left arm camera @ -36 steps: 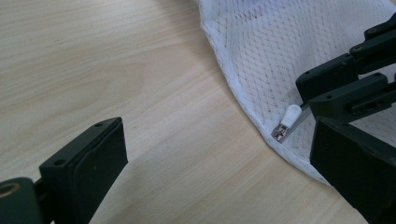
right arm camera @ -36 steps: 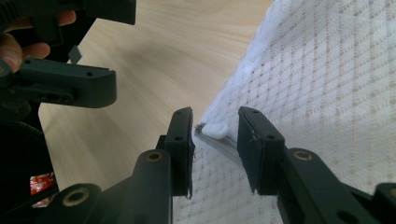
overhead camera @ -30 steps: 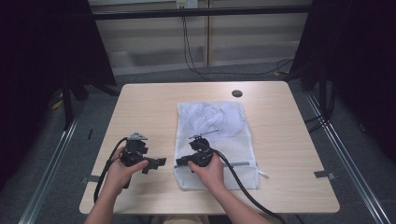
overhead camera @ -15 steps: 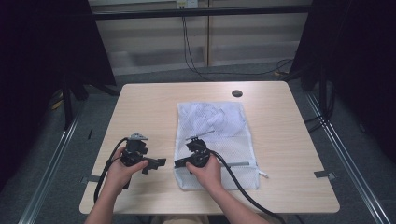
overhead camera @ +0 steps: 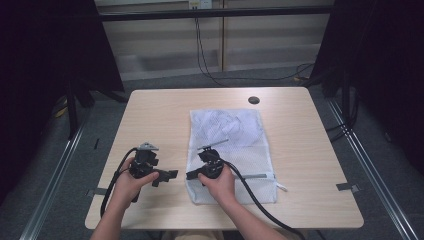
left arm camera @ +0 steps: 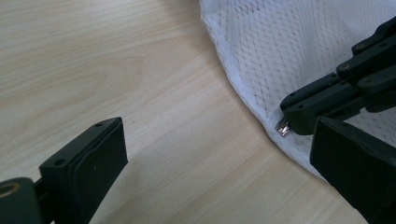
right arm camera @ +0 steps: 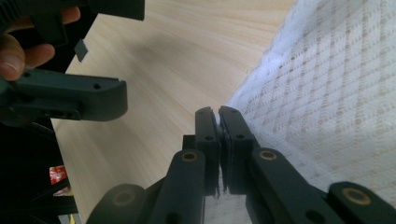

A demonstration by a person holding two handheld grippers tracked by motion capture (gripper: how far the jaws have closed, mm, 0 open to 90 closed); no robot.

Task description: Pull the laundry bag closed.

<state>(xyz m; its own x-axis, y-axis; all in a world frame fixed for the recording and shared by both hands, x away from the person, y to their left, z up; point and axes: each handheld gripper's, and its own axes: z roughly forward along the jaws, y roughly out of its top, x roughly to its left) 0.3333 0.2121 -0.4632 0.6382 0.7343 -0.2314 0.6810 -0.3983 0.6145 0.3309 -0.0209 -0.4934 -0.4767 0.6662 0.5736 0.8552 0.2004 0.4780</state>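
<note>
Right claw (right arm camera: 218,114) has just closed, clamped on mesh bag (overhead camera: 240,145) edge at 9 o'clock; left claw (left arm camera: 219,154) gapes apart; grasp secured.

A light wooden desk (overhead camera: 150,115) stands in the middle of a dim room. It has a small round black hole (overhead camera: 254,100) near its far edge. The floor (overhead camera: 165,82) is grey. Black curtains (overhead camera: 45,60) hang on the left and on the right. The back wall (overhead camera: 260,35) is pale with panels, and black cables (overhead camera: 202,55) hang down it. Silver metal rails (overhead camera: 372,165) run along the floor on both sides of the desk.
</note>
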